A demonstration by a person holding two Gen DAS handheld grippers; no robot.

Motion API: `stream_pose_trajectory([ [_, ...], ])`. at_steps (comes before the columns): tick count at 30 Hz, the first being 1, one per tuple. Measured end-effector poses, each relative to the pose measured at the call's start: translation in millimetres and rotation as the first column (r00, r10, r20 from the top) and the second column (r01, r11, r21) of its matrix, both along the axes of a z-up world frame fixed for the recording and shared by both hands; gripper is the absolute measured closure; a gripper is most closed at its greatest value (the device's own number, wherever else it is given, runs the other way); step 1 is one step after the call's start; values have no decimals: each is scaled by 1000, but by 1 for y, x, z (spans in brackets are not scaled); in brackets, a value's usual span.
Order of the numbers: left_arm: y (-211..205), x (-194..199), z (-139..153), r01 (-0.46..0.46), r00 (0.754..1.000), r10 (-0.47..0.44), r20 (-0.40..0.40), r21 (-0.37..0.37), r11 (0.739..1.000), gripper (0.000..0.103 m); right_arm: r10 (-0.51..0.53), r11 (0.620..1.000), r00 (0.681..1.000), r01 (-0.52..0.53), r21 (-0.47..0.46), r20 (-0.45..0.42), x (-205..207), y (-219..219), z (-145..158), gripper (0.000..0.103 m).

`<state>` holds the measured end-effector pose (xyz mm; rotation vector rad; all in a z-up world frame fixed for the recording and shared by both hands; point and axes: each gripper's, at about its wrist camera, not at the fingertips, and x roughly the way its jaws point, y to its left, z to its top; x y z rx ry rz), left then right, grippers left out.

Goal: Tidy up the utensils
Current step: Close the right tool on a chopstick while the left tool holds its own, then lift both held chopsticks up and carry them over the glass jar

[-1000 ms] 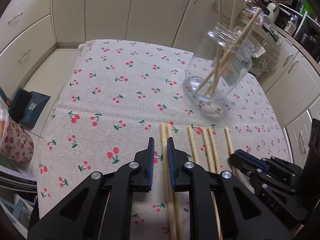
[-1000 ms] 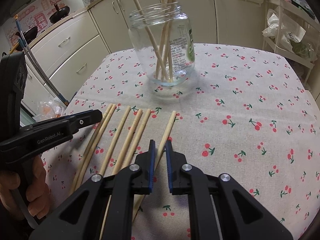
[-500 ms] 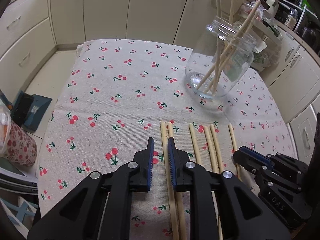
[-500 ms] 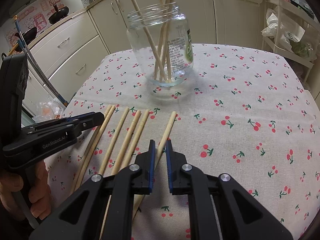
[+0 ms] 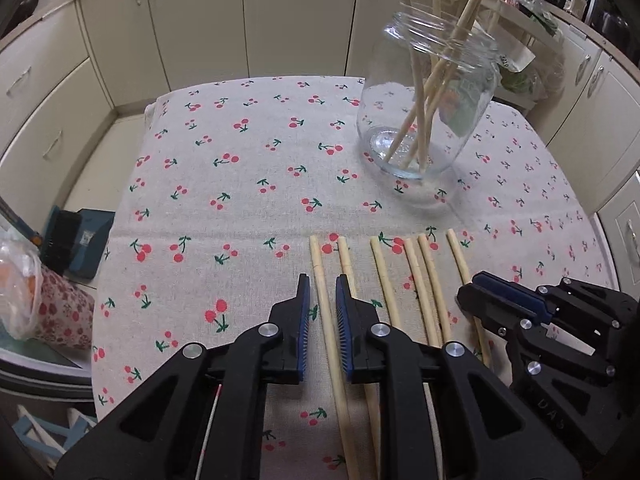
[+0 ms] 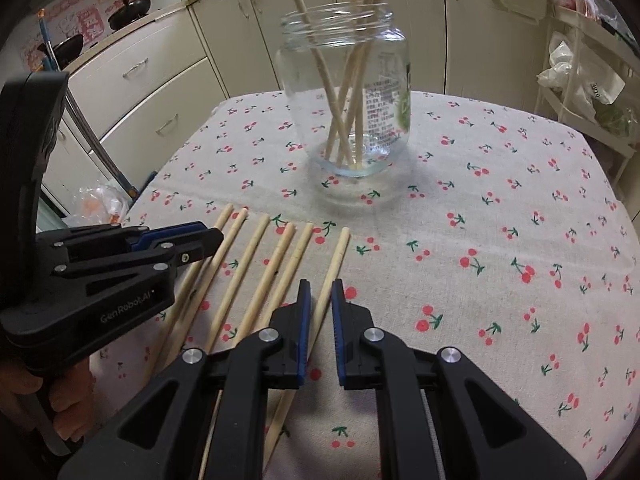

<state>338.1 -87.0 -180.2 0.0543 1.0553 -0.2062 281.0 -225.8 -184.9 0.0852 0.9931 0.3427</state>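
A desk (image 5: 240,184) under a cherry-print cloth (image 6: 500,216) fills both views, pale kitchen cabinets (image 5: 168,28) behind it. Toward the far side stands a clear glass jar (image 6: 348,92), upright, with several bamboo chopsticks (image 6: 352,80) leaning inside and poking out of its mouth. Nearer the cameras, six loose chopsticks (image 5: 428,276) lie in a row on the cloth, roughly parallel, well apart from the jar. The left gripper (image 5: 322,300) is over the leftmost stick of the row (image 5: 320,276), fingers nearly closed with that stick between them; whether they squeeze it I can't tell. The right gripper (image 6: 318,300) sits the same way over the rightmost stick (image 6: 338,258), fingers drawn narrow around it, grip unclear.
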Motion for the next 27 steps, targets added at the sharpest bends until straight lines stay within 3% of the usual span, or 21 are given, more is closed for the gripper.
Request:
stream_pose_trajectory([
  [4,-3,0,0,13,1000,-13,2,16,1000,98,23,999,1000,-22,-48,14,-3,5,0,94],
  [9,12,-3,7,-11,1000,12,10,-65,998,98,-3,1000,1000,2,4,10,-5,-6,2,97],
  [12,21,-9,25,-16,996,30,86,-153,988,98,-27,999,1000,27,44,6,-6,-15,5,97],
  [15,22,-17,56,9,976,42,213,-230,973,98,-36,998,999,36,46,-5,-5,-18,3,97],
  [19,20,-18,105,44,922,86,379,-323,945,98,-36,999,999,37,40,-16,-5,-17,0,97],
  [27,11,15,165,20,802,242,545,-429,903,98,-35,999,999,35,26,-10,-7,-12,-3,97],
])
